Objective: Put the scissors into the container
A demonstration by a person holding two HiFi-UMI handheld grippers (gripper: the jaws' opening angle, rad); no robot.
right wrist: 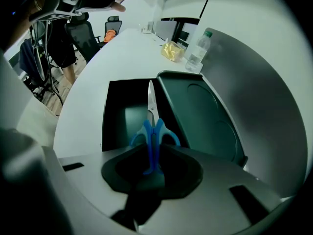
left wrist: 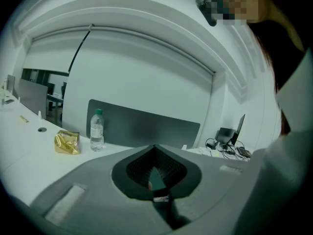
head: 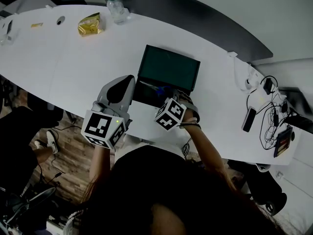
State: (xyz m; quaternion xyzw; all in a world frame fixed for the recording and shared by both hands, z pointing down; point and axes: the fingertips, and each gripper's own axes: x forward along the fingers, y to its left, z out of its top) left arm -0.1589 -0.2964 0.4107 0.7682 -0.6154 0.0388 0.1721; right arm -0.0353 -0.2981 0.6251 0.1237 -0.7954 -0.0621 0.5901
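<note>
Over open container (right wrist: 113,106), right claw (right wrist: 152,166) clamps blue scissors (right wrist: 151,126); left claw (left wrist: 156,177) closed, empty.

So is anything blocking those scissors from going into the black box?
Nothing visible does. The right gripper holds the scissors by their blue handles, blade pointing over the container, whose tray lies open; its lid stands open off to one side.

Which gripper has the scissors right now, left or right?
The right gripper: its jaws clamp the blue handles of the scissors, blades pointing over the open container. The left gripper holds nothing.
</note>
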